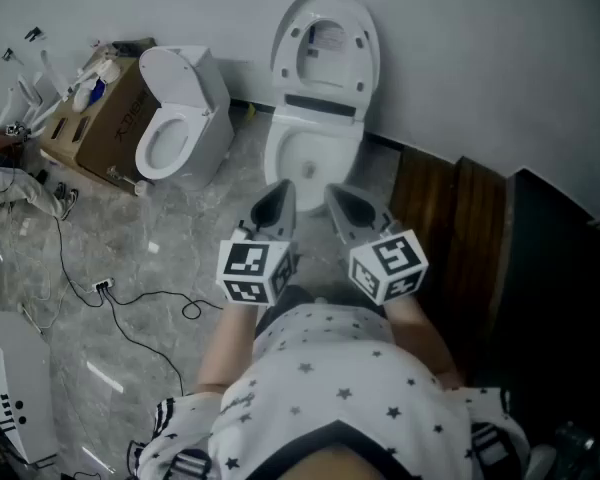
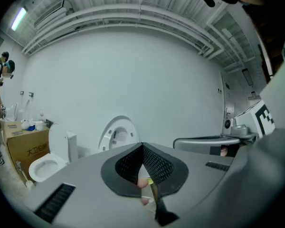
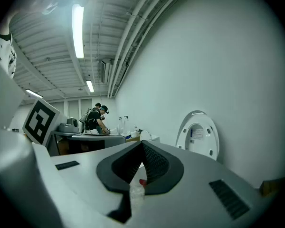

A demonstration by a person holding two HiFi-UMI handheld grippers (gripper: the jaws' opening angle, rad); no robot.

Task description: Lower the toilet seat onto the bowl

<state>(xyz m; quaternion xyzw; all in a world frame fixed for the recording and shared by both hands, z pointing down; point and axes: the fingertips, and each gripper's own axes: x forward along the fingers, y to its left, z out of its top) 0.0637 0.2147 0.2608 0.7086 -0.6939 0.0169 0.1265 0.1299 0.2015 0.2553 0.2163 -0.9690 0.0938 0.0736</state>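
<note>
Left tongs (image 1: 280, 196) and right tongs (image 1: 342, 200) are held closed, empty, near the bowl (image 1: 310, 158); the upright toilet seat (image 1: 325, 43) is yet to be reached.

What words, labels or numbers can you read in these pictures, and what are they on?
Nothing reads clearly.
Cardboard box: dark printed characters, too blurred to read.
Raised toilet seat: a sticker, too small to read.
Marker cubes: square patterns only, no words.
</note>
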